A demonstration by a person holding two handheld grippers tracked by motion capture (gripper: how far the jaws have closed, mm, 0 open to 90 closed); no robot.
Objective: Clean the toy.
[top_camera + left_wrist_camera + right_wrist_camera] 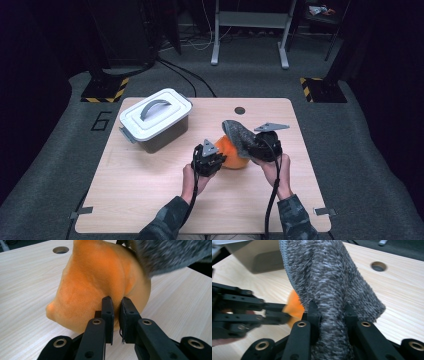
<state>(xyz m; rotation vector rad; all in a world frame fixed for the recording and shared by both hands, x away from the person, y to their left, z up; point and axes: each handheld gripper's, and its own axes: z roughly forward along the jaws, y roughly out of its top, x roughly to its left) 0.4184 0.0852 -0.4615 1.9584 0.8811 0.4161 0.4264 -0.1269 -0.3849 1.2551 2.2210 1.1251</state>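
Behind both cloths (each gripped) sits a lidded bin [155, 120].

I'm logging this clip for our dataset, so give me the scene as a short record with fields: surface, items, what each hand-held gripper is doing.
surface: wooden table with a round hole
items: orange cloth; grey fuzzy cloth; lidded container at rear left
left hand-held gripper: shut on a fold of the orange cloth
right hand-held gripper: shut on the grey fuzzy cloth, held above the orange one
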